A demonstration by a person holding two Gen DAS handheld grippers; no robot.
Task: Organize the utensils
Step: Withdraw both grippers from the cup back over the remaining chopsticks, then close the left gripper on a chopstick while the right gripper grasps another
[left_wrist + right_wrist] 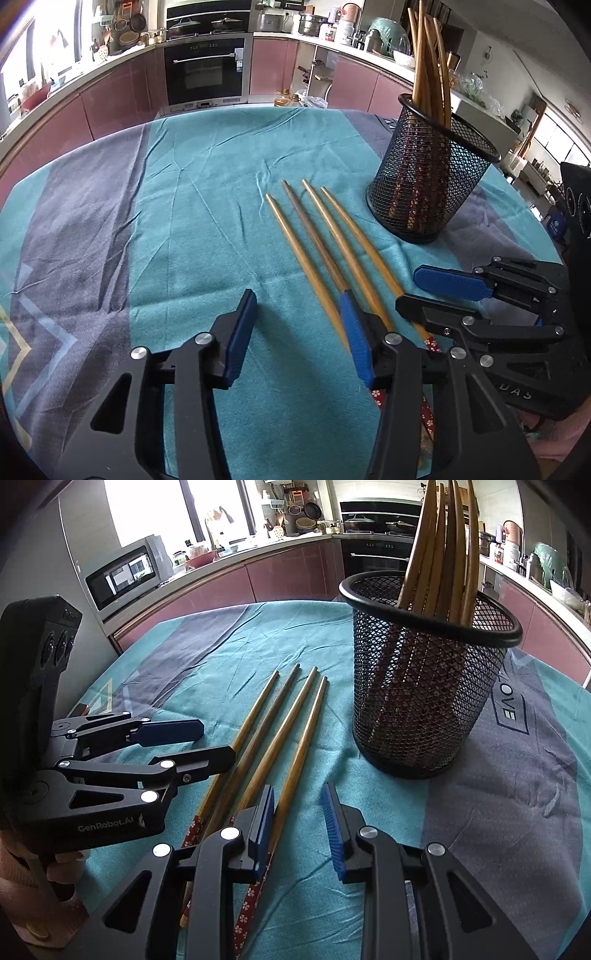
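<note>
left wrist: four chopsticks (325, 243) beside mesh holder (428, 177).

The chopsticks (325, 258) on the cloth lose their patterned ends under the left gripper (303, 332), toward six o'clock. At twelve o'clock, those standing in the mesh holder (428, 686) run off the frame's top edge.

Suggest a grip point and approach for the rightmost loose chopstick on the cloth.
Take the rightmost chopstick at its thicker lower shaft, just above the red floral handle end, coming from above with the right gripper, jaws straddling it crosswise. It lies flat on the cloth, closely beside three others, so a side approach would likely nudge its neighbour. The mesh holder stands clear.
</note>
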